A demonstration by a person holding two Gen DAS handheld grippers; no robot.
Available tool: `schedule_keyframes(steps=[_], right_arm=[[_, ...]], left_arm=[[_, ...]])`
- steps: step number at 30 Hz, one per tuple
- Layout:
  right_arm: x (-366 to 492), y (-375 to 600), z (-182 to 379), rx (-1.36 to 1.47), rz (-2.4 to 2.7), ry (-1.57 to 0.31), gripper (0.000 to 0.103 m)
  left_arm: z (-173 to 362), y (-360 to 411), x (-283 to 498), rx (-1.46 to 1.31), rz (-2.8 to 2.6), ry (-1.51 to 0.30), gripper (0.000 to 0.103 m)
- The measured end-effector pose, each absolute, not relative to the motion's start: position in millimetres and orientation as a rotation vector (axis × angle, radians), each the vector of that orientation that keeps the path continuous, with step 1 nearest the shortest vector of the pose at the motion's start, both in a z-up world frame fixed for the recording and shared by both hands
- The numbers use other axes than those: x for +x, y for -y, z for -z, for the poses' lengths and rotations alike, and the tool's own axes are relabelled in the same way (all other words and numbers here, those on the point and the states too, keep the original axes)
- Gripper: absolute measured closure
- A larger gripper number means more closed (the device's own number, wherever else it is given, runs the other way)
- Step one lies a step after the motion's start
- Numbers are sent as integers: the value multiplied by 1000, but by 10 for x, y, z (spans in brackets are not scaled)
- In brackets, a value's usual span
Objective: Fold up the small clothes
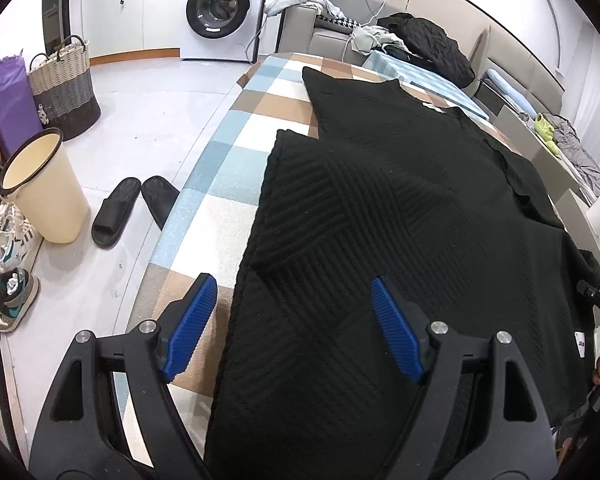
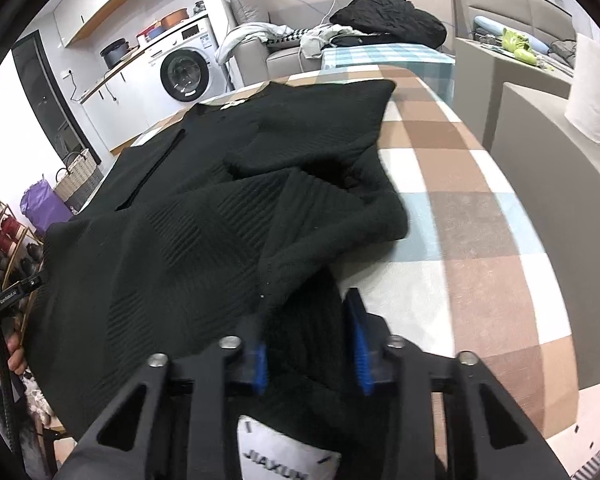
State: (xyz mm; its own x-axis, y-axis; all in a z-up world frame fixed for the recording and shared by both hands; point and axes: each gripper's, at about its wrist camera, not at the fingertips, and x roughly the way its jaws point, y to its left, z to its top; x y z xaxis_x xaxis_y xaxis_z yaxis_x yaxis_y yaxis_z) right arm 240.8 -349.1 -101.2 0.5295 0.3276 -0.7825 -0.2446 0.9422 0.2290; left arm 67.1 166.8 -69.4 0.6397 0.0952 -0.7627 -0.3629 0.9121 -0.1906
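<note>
A black ribbed knit garment (image 1: 380, 200) lies spread over a table covered with a checkered cloth (image 1: 220, 200). My left gripper (image 1: 291, 280) hangs open above the garment's near left edge, one blue pad (image 1: 188, 324) over the cloth and the other over the knit. In the right wrist view the garment (image 2: 180, 240) is bunched at its near right corner, one sleeve folded over. My right gripper (image 2: 306, 312) is shut on that bunched hem, black fabric filling the gap between its pads. A white label (image 2: 284, 448) shows just below the jaws.
Left of the table, on the floor, stand a beige bin (image 1: 44, 188), black slippers (image 1: 116, 212), sneakers (image 1: 12, 300) and woven baskets (image 1: 64, 84). A washing machine (image 1: 220, 12) and a sofa with a black jacket (image 1: 428, 40) lie beyond. Bare checkered cloth (image 2: 480, 200) stretches right of the garment.
</note>
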Motion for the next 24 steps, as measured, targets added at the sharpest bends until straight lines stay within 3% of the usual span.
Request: schedule_keyframes(steps=[8, 12, 20, 23, 24], right_arm=[[2470, 4086, 982, 217, -231, -955, 75], [2487, 3992, 965, 231, -340, -953, 66], [2550, 3667, 979, 159, -376, -952, 66], [2531, 3684, 987, 159, -374, -954, 66], [2531, 3690, 993, 159, -370, -955, 66]], left_arm=[[702, -1752, 739, -353, -272, -853, 26], [742, -1753, 851, -350, -251, -884, 26], [817, -1778, 1109, -337, -262, -913, 26], [816, -1803, 1159, -338, -262, -905, 30], [813, -1813, 1178, -343, -259, -899, 36]])
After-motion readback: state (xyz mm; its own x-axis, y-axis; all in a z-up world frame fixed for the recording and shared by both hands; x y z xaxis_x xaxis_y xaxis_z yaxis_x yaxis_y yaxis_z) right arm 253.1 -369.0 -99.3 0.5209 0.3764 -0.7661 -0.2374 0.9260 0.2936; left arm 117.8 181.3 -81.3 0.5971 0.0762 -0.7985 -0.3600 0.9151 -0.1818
